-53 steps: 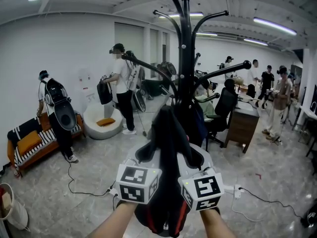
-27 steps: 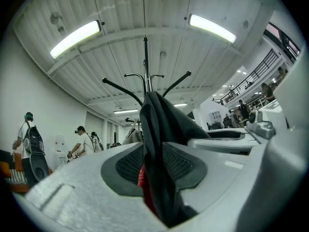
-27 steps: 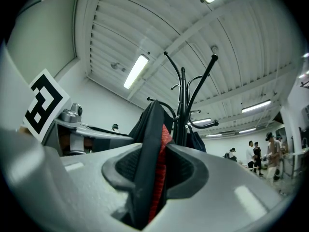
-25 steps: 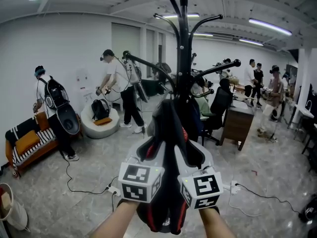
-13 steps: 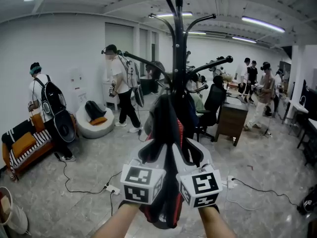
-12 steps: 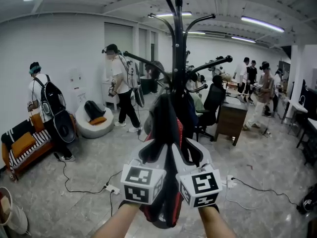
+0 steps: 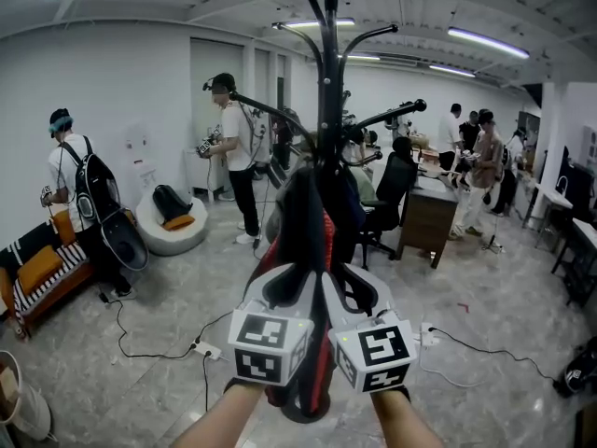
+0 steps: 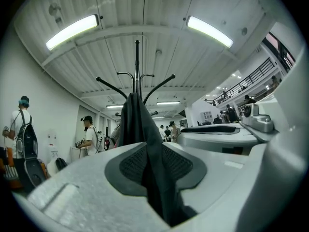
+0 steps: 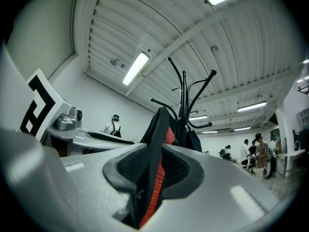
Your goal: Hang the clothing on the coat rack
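Coat rack [image 7: 328, 82] standing on the floor, with the black-and-red garment [image 7: 308, 217] draped against its pole, clamped by the left gripper [image 8: 153, 175] and by the right gripper [image 9: 153, 174], whose jaws have just been closing on it.

Quantity one each: coat rack [image 7: 326, 82], black-and-red garment [image 7: 306, 222], striped sofa [image 7: 23, 299], white round seat [image 7: 163, 239], black bag [image 7: 168, 202], wooden desk [image 7: 424, 224], black office chair [image 7: 387, 194]. Quantity two each: orange cushions, one on the sofa [image 7: 39, 267] and one on the round seat [image 7: 179, 221]; white power strips [image 7: 206, 349] on the floor. Persons [image 7: 233, 147]: at least five; the far group at right is too small for an exact count.
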The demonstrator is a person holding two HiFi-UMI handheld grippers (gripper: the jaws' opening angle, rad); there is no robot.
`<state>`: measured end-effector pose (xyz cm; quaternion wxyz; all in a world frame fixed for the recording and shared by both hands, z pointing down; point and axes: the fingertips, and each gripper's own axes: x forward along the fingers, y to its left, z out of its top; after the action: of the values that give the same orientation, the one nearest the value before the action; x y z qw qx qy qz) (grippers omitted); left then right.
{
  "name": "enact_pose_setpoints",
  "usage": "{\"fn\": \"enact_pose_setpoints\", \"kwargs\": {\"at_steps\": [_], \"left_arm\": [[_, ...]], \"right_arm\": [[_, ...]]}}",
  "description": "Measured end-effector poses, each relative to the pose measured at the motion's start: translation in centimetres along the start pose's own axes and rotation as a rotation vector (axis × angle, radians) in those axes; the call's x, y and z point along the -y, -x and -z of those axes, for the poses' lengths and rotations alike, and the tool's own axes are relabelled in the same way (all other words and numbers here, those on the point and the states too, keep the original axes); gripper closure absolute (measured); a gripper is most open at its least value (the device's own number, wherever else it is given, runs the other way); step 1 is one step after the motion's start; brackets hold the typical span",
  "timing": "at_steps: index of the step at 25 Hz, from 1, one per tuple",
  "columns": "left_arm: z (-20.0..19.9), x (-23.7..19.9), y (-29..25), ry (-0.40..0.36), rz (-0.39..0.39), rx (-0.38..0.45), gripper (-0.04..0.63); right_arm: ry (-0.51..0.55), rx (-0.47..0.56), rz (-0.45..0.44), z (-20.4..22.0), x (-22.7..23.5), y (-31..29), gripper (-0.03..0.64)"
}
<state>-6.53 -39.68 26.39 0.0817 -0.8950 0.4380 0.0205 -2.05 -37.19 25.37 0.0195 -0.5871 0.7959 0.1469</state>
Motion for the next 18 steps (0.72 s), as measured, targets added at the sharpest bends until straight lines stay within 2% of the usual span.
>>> {"fn": "enact_pose_setpoints", "kwargs": {"at_steps": [9,18], "left_arm": [[0.9,4.0,1.0,0.004,-0.026,-0.043,0.506],[0.8,7.2,2.0,0.000,-0.071,-0.067,0.550]], "right_arm": [[-0.025,-0.007,-0.029,0.3,1.4,3.6,0.580],[-0.039,-0.019,-0.084,0.6,2.0,6.6,0.600]]}}
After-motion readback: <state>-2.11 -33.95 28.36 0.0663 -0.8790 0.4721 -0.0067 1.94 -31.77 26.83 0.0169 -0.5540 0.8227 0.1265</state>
